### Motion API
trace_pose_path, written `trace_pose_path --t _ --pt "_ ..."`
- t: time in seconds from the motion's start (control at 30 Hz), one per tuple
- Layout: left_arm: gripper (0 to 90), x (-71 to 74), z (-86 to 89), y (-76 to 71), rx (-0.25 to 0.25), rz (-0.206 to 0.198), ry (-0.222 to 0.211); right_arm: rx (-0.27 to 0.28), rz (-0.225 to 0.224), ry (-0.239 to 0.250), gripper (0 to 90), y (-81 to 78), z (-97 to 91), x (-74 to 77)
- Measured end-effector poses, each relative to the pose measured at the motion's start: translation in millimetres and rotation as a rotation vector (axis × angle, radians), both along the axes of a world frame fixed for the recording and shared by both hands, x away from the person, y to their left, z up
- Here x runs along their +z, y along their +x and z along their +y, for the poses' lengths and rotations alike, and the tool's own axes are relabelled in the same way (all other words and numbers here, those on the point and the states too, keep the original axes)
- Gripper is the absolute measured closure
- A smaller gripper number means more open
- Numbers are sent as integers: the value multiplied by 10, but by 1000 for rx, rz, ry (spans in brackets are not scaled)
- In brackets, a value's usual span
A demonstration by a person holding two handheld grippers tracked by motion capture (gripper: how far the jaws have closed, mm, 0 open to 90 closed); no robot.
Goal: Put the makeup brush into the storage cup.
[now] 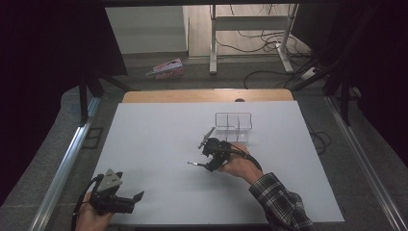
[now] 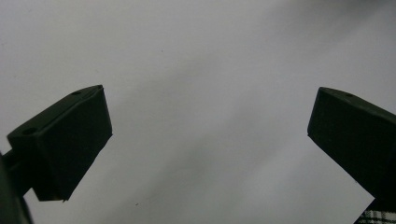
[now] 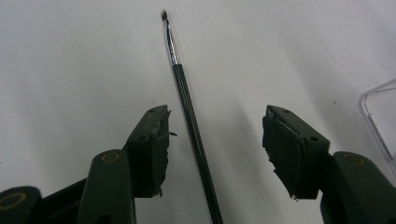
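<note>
Right gripper (image 3: 215, 140) at the lower middle of the right gripper view: jaws apart, astride a thin paintbrush (image 3: 189, 112), neither pad touching it. Brush flat on the white table (image 3: 70, 56), running from the bottom centre of the frame up to its tip at upper centre. Clear plastic organizer (image 3: 378, 116) at the right edge. In the high view, same gripper (image 1: 204, 156) centre frame, organizer (image 1: 233, 126) just above it. Left gripper (image 1: 132, 198) at lower left, jaws wide, empty.
</note>
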State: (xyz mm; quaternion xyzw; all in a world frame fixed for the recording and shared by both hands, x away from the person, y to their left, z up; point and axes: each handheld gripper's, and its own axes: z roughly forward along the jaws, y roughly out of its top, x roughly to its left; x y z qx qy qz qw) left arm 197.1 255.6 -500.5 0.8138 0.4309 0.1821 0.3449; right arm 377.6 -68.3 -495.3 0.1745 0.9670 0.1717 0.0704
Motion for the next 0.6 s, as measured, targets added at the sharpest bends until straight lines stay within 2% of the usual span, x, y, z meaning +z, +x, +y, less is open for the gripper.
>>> trace_pose_path --t 0.1,0.17,0.2,0.27,0.33,0.37,0.4,0.5,0.6 --pt "1 -1 0 0 0 0 0 -6 24 0 457 6 0 -36" --pt "1 -2 0 0 0 1 0 8 36 -27 506 16 -2 -93" --pt "1 -2 0 1 -1 1 1 8 48 -14 538 26 -9 -96" --pt "1 -4 -2 3 -3 2 3 12 66 -19 638 25 -3 -84" --pt "1 -4 -6 1 -5 3 5 32 85 -37 823 20 11 -72" --pt "1 -3 -8 -1 -5 2 6 29 91 -54 850 18 30 -66" --pt "2 -4 -8 -1 -5 2 6 19 105 -53 851 27 35 -65" --pt "2 -4 -5 -1 -4 2 7 24 100 -66 852 37 44 -62" --pt "2 -2 -6 -2 -4 2 6 19 117 -59 852 43 44 -62"
